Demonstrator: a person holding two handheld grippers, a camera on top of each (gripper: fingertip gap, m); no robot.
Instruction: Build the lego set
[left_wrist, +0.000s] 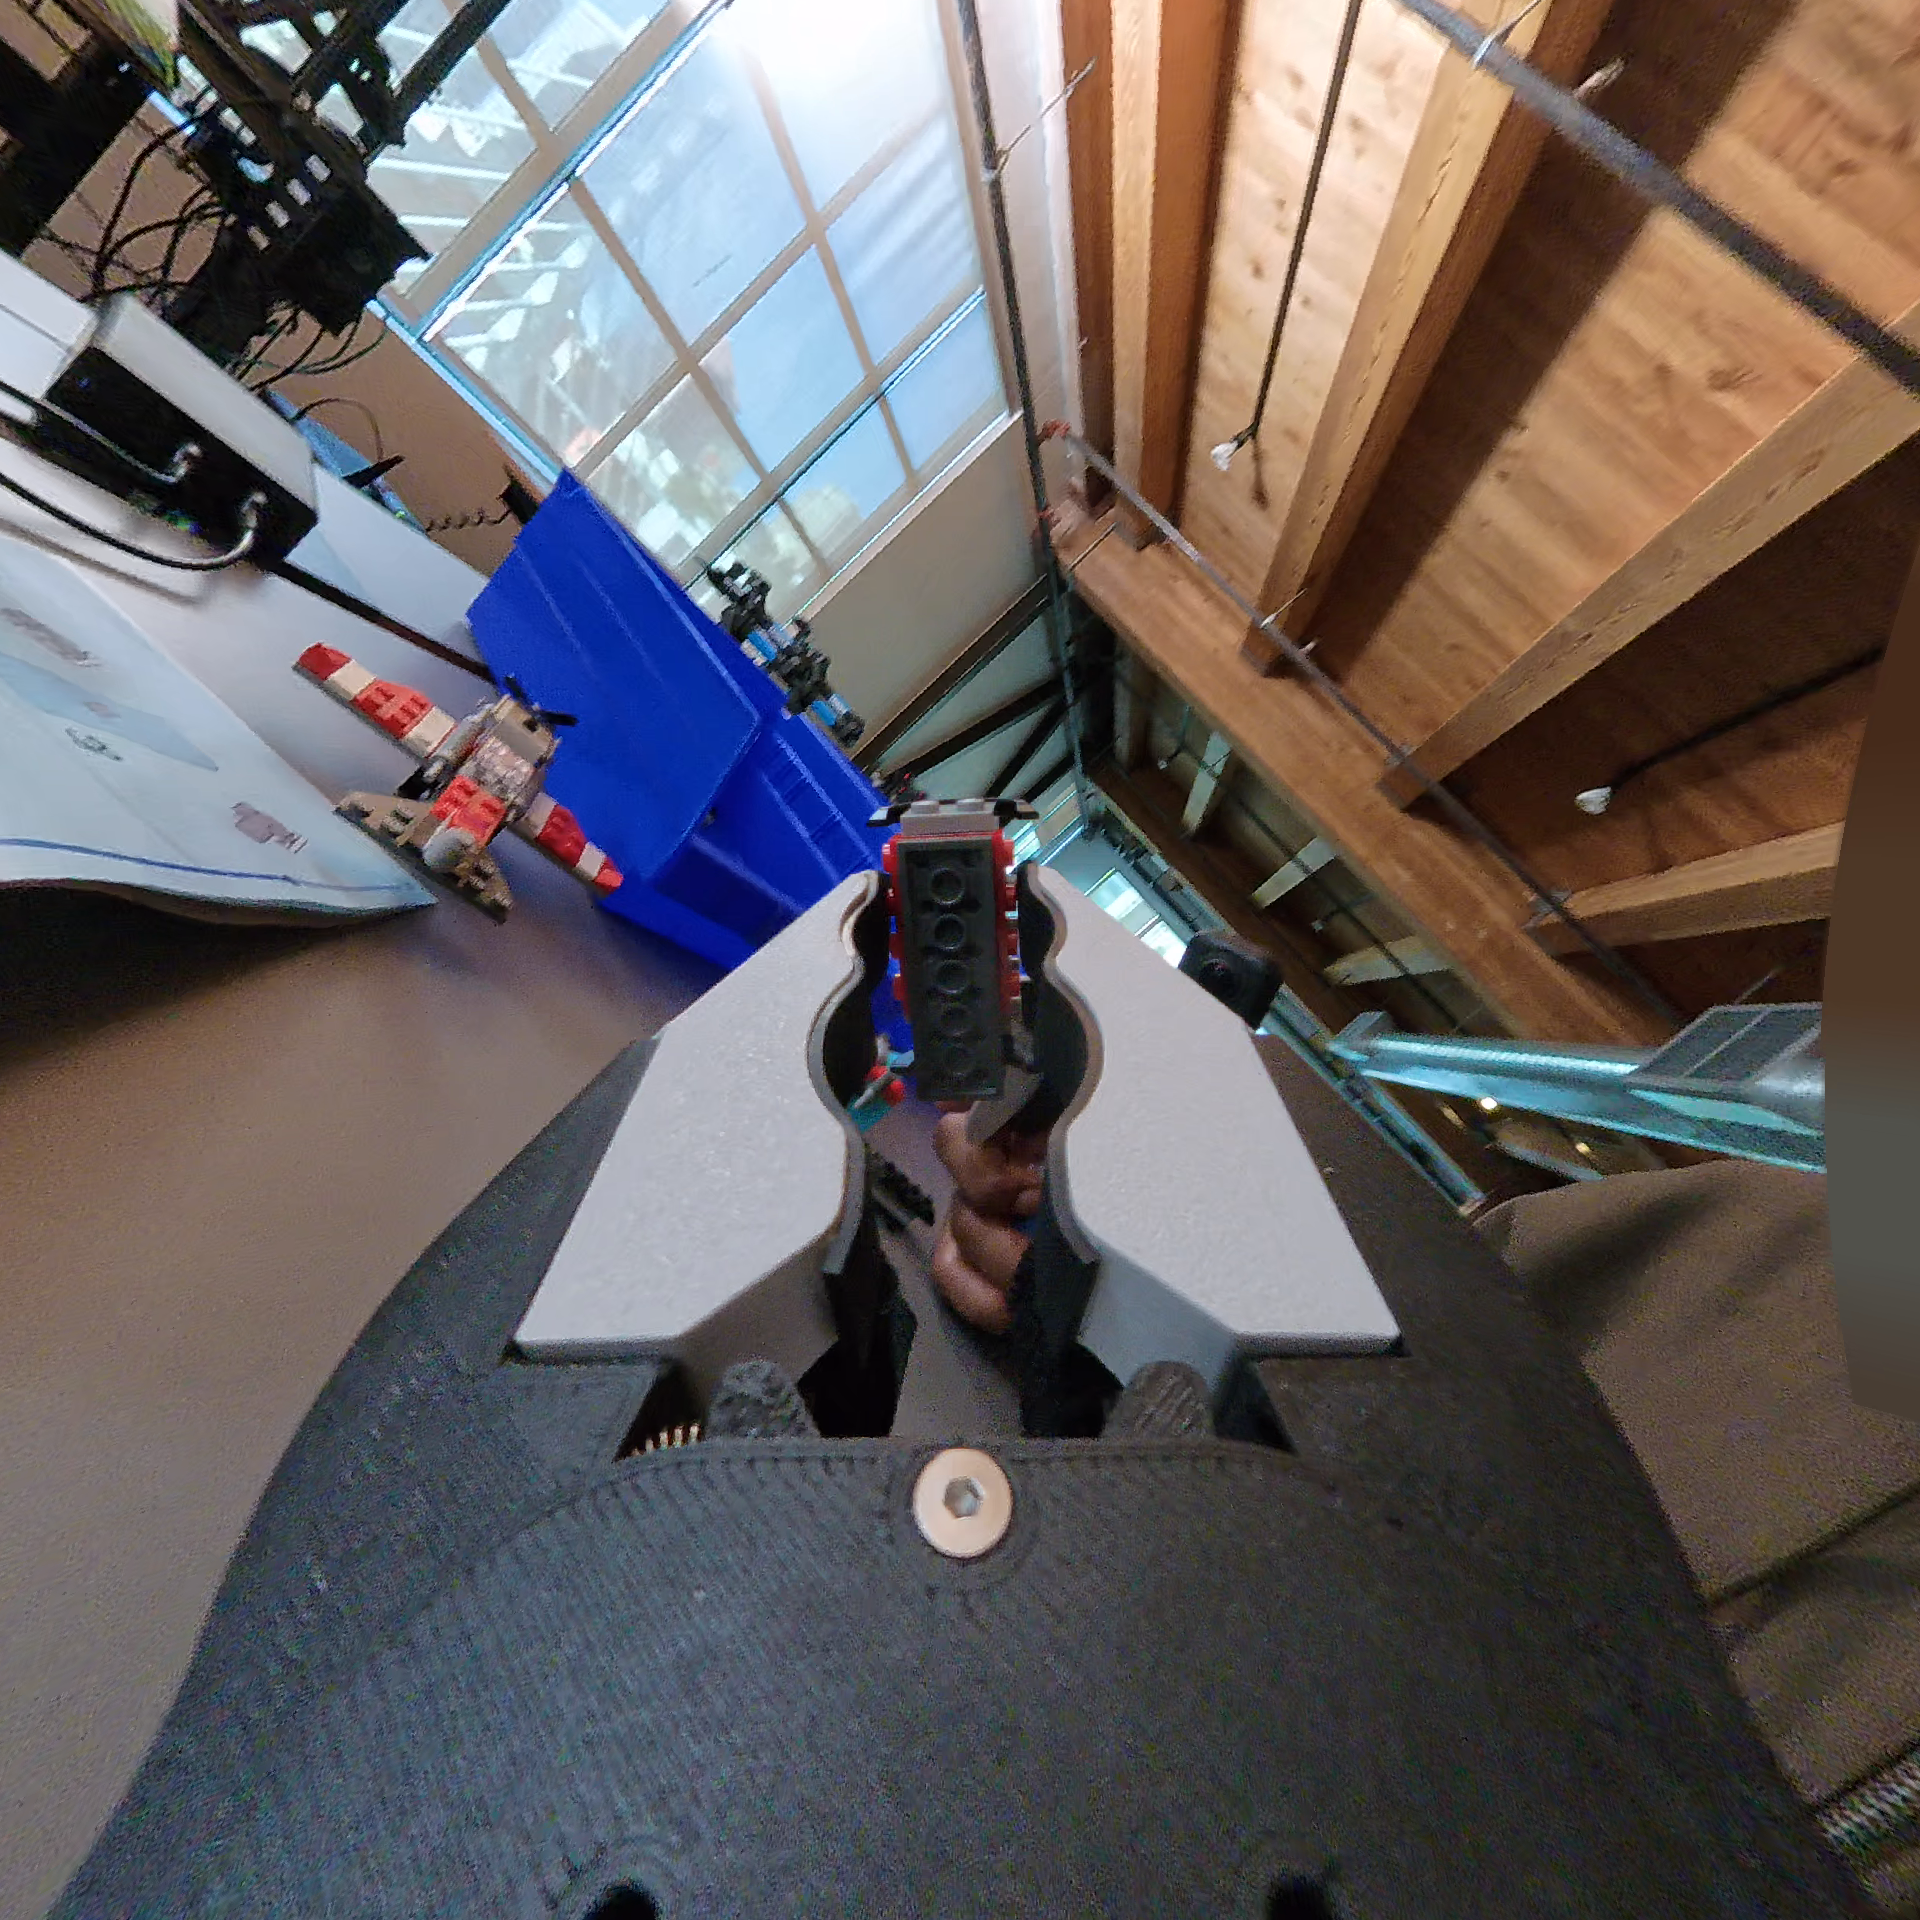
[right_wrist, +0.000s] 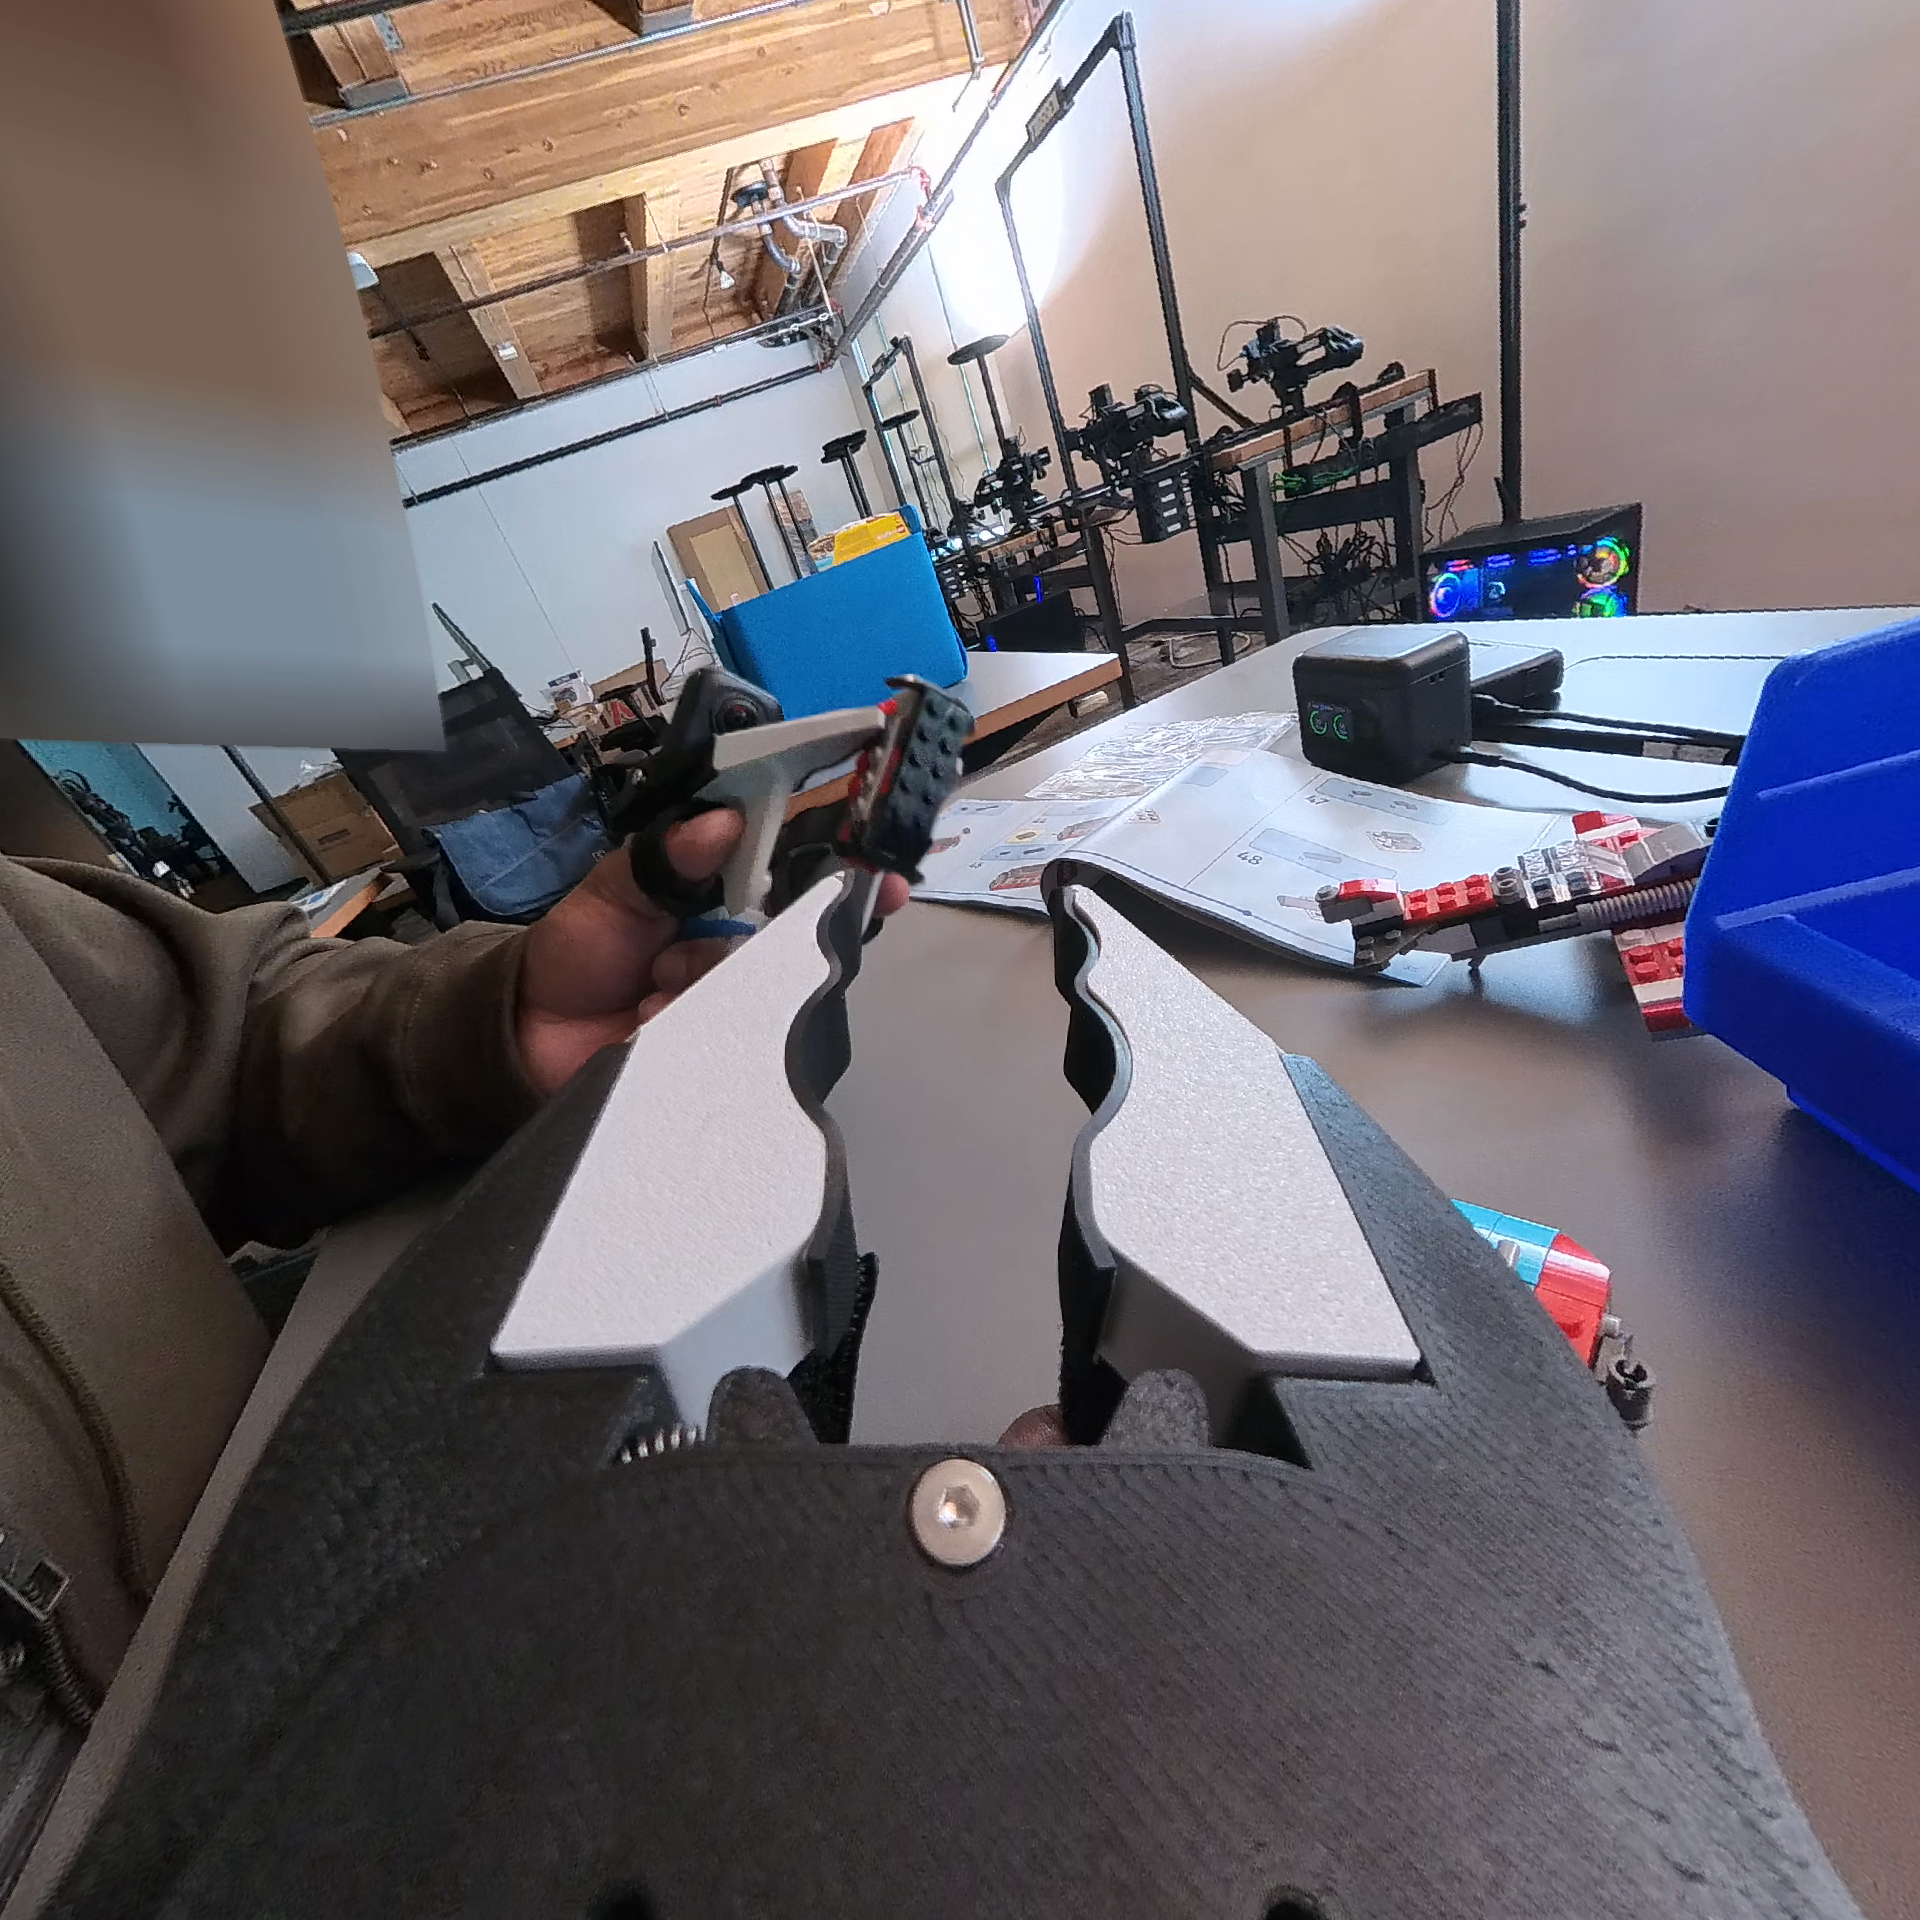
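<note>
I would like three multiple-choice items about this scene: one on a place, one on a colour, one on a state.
1. Where is the brick plane?
A. on the table, beside the bin
B. inside the bin
C. on the floor

2. What colour is the bin?
A. green
B. blue
C. yellow

3. How is the right hand-held gripper?
A. shut on a brick
B. shut on the booklet
C. open, holding nothing

Key:
1 A, it lies on the table next to the bin.
2 B, its walls are blue.
3 C, only bare table shows between its fingers.
</note>
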